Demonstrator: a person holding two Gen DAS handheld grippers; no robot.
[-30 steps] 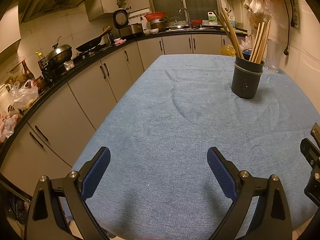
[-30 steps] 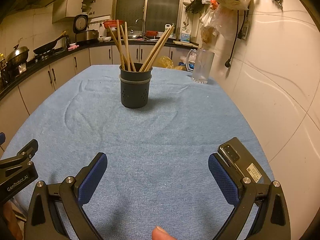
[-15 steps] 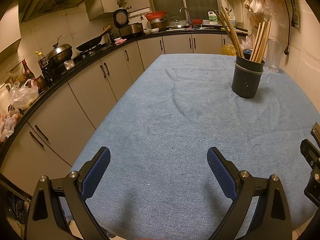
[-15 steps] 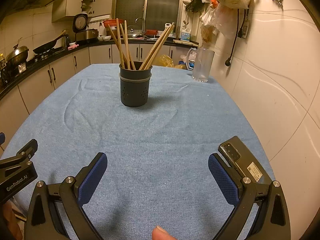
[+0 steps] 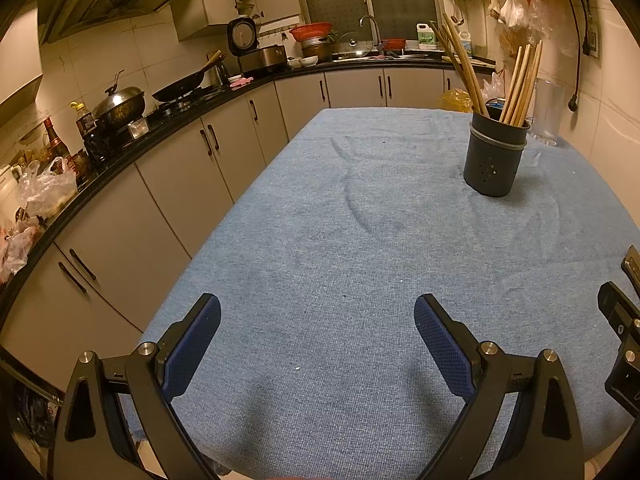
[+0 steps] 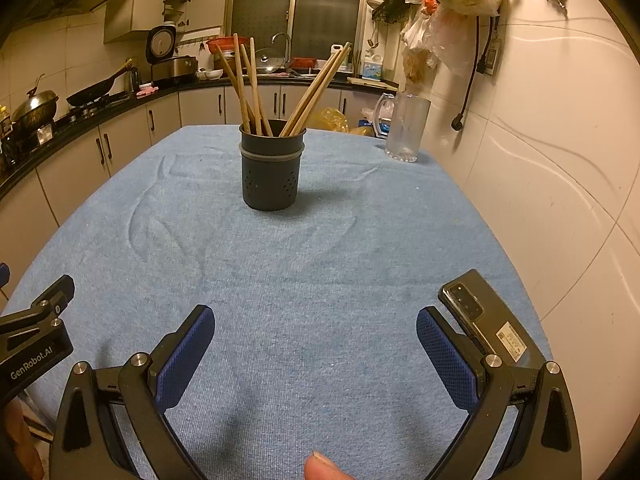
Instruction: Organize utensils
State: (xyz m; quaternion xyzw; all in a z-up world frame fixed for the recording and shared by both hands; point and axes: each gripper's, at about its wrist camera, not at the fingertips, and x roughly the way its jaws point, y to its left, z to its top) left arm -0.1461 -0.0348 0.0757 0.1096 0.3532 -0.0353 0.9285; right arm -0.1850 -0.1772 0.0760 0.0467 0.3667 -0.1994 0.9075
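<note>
A dark grey perforated holder (image 6: 271, 176) stands upright on the blue cloth-covered table (image 6: 320, 264), with several wooden chopsticks (image 6: 256, 88) leaning out of it. It also shows in the left wrist view (image 5: 494, 160) at the far right, chopsticks (image 5: 520, 84) in it. My left gripper (image 5: 318, 320) is open and empty, low over the near edge of the table. My right gripper (image 6: 316, 328) is open and empty, near the front edge, well short of the holder.
A black phone (image 6: 486, 320) lies on the cloth by my right gripper's right finger. A clear glass pitcher (image 6: 406, 128) stands at the far right by the wall. Kitchen cabinets and counter (image 5: 160, 152) run along the table's left side.
</note>
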